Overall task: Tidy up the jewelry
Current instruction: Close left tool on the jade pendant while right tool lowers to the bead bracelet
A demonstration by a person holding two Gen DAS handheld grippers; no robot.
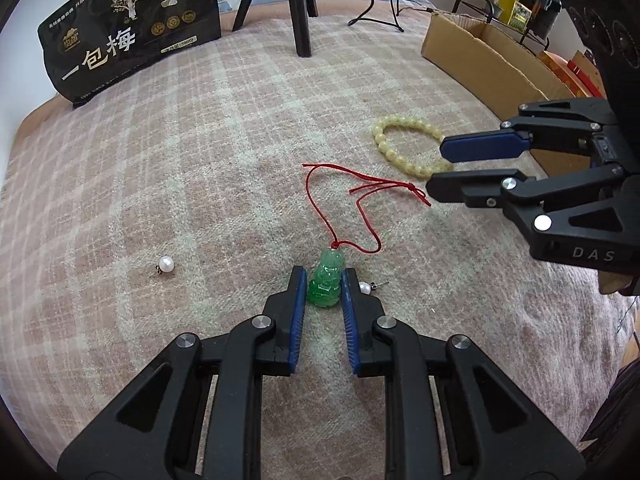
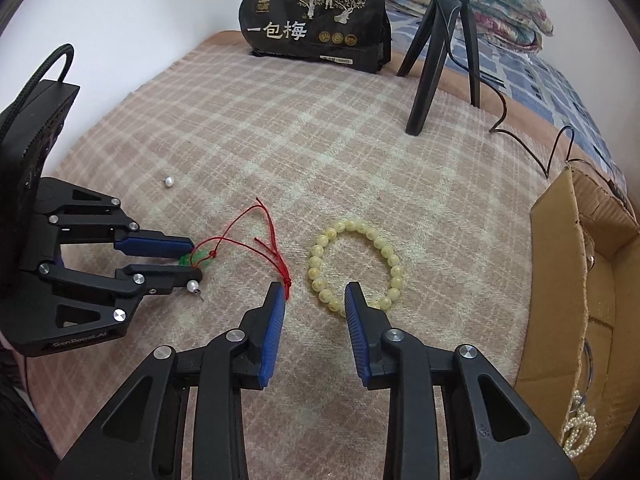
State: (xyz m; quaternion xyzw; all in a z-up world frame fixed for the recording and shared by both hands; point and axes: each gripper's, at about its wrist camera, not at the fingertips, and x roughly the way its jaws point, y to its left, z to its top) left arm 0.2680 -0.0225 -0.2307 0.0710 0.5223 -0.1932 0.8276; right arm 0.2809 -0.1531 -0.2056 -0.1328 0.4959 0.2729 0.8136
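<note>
A green jade pendant [image 1: 327,284] on a red cord [image 1: 352,200] lies on the plaid blanket, between the two fingers of my left gripper [image 1: 324,280], whose pads sit at its sides; it also shows in the right wrist view [image 2: 197,258]. A pearl earring [image 1: 365,287] lies by the right finger, another [image 1: 165,263] to the left. A yellow bead bracelet [image 2: 354,266] lies in front of my open, empty right gripper [image 2: 314,294], whose right finger overlaps its near edge.
A cardboard box [image 2: 560,280] at the right holds a pearl strand [image 2: 578,428]. A black snack bag [image 2: 316,20] and a tripod [image 2: 432,60] with a cable stand at the back of the bed.
</note>
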